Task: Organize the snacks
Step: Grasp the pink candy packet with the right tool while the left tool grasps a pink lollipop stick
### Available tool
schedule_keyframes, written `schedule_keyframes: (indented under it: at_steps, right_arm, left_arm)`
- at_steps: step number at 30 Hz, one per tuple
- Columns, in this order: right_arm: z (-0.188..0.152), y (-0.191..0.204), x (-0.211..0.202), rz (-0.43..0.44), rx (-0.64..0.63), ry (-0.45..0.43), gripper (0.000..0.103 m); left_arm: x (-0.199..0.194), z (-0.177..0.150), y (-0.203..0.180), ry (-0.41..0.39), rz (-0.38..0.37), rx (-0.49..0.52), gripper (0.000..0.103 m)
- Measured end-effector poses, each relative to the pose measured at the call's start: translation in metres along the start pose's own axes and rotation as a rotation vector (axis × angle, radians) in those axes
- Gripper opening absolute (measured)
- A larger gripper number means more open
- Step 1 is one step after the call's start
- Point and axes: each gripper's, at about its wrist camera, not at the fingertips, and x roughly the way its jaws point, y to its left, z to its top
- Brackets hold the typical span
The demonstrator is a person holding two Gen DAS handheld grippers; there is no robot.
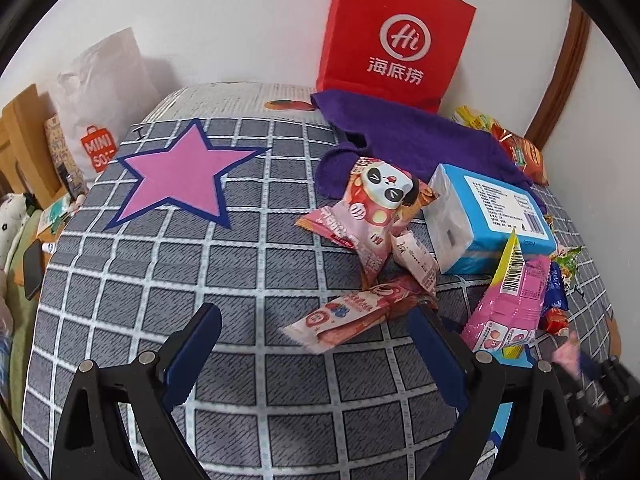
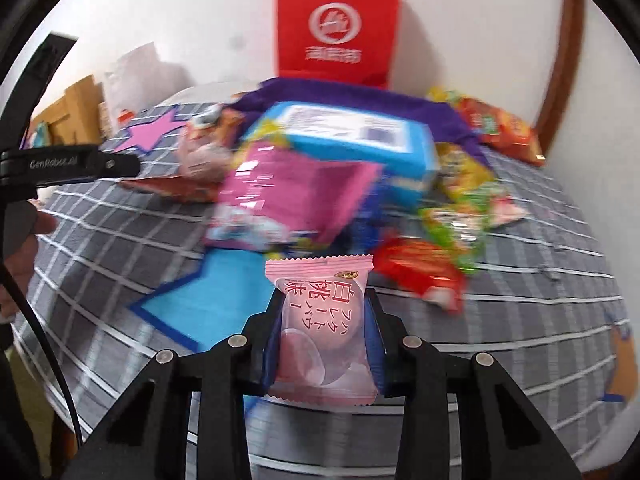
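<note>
A small pink snack packet with Japanese lettering is clamped upright between the blue pads of the right gripper, its serrated top edge standing above the fingertips. It is held above a grey checked cloth and a blue star cutout lying on that cloth. Behind the packet, a blurred heap of snacks is seen: a large pink pouch, a red wrapper, green and yellow packets, and a light-blue tissue pack resting on top.

In the left wrist view, the left gripper is seen with its jaws spread wide and nothing between them, just above the cloth. A long pink strawberry bar wrapper lies flat just ahead of its fingertips, close to the right-hand finger. Further back, a panda-face snack bag is propped against the tissue pack, and a pink pouch with a barcode leans beside it. A pink star cutout is laid flat on the cloth to the left, well apart from the heap. A purple cloth and a red paper bag are seen against the wall.
</note>
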Motion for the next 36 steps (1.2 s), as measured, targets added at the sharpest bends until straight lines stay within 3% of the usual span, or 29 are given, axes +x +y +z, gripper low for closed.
schedule_keyframes:
  at_steps: [3, 8, 11, 17, 26, 31, 33, 36]
  right_arm:
    - [-0.004, -0.030, 0.009, -0.055, 0.060, 0.012, 0.036]
    - [-0.021, -0.054, 0.021, -0.024, 0.149, 0.042, 0.037]
    - [-0.027, -0.056, 0.023, -0.025, 0.153, 0.011, 0.037]
    - [-0.029, -0.058, 0.025, -0.021, 0.174, -0.019, 0.039]
    - [-0.032, -0.056, 0.024, -0.026, 0.172, -0.037, 0.040]
    - [-0.032, -0.056, 0.023, -0.037, 0.171, -0.035, 0.040]
    - [-0.032, -0.056, 0.022, -0.041, 0.175, -0.033, 0.040]
    - [-0.033, -0.056, 0.020, -0.046, 0.179, -0.030, 0.040]
  left_arm:
    - [0.006, 0.006, -0.004, -0.006, -0.009, 0.017, 0.094]
    - [0.020, 0.018, -0.013, 0.011, -0.052, 0.064, 0.094]
    - [0.031, 0.019, -0.014, 0.041, -0.068, 0.080, 0.094]
    - [0.037, 0.005, -0.016, 0.081, -0.151, 0.119, 0.094]
    - [0.027, -0.030, -0.038, 0.114, -0.198, 0.216, 0.094]
    - [0.016, -0.042, -0.053, 0.117, -0.228, 0.253, 0.084]
    - [0.011, -0.044, -0.057, 0.114, -0.230, 0.262, 0.071]
    - [0.004, -0.040, -0.055, 0.082, -0.177, 0.260, 0.068]
